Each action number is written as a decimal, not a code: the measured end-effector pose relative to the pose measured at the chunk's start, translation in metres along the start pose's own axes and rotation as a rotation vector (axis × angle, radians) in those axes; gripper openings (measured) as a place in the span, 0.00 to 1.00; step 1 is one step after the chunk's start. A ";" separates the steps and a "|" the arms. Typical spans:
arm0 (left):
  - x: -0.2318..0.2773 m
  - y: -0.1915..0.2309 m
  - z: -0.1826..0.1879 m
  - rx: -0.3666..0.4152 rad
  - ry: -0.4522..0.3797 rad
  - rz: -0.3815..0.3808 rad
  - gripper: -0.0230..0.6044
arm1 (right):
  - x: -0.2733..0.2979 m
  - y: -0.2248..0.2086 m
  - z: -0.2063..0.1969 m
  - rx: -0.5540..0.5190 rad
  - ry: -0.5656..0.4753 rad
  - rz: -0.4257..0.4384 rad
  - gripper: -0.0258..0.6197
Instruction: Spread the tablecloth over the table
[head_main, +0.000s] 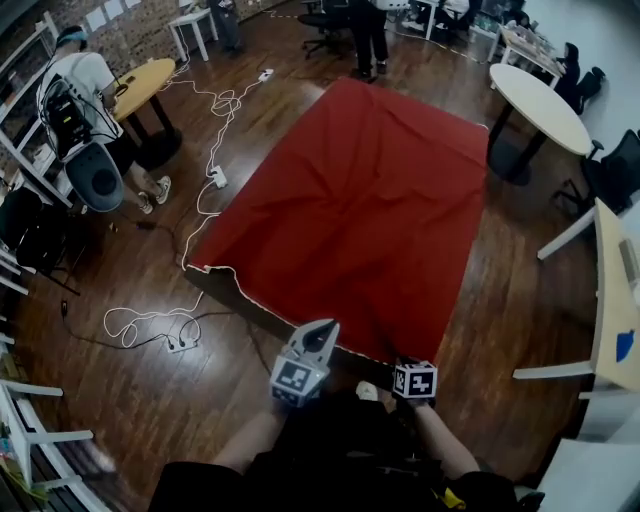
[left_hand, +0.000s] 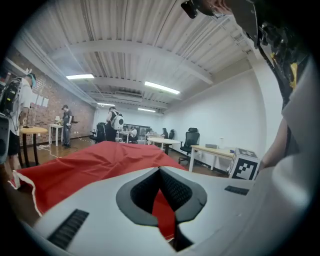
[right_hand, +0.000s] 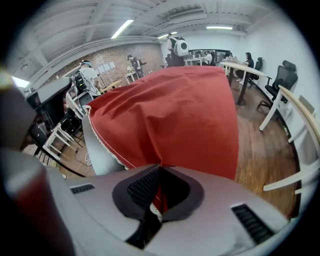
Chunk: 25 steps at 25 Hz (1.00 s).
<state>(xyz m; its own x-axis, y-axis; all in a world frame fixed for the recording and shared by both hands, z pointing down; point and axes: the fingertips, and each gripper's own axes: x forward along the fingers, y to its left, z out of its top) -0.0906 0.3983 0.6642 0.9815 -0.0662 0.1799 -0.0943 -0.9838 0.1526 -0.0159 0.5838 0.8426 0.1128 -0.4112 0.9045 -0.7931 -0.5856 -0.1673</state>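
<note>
The tablecloth (head_main: 350, 210), a red sheet with a narrow white trim (head_main: 225, 272) along its hem, lies spread over the table and hides the whole top. It reaches from the far edge to the near edge, with shallow creases running across it and its near-left corner drooping toward the wooden floor (head_main: 150, 290). At the near edge, the left gripper (head_main: 322, 330) and the right gripper (head_main: 408, 365) sit close beside each other, toward the near-right corner. In the left gripper view the left gripper (left_hand: 160, 170) has its jaws pressed together on a fold of the red cloth (left_hand: 100, 162). In the right gripper view the right gripper (right_hand: 160, 167) is likewise clamped on the cloth (right_hand: 175, 115), with a bit of the white trim caught between the pads. On the floor, off the table's left edge, a white cable (head_main: 215, 150) trails in loops. A person (head_main: 80, 90) stands beyond the far-left corner, and a round white table (head_main: 540, 105) stands past the far-right corner.
</note>
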 end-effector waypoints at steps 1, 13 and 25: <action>0.004 -0.004 -0.001 0.004 0.006 -0.020 0.04 | -0.003 -0.004 -0.005 0.007 -0.001 -0.014 0.06; 0.032 -0.055 -0.003 0.021 0.062 -0.186 0.04 | -0.036 -0.026 -0.040 0.085 0.027 -0.047 0.07; 0.030 -0.046 0.000 0.038 0.075 -0.139 0.04 | -0.078 -0.027 0.011 0.039 -0.226 -0.054 0.31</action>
<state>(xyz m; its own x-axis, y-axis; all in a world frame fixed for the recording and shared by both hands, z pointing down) -0.0570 0.4411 0.6626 0.9692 0.0823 0.2320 0.0495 -0.9883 0.1440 0.0035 0.6236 0.7725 0.2895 -0.5219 0.8024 -0.7592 -0.6357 -0.1396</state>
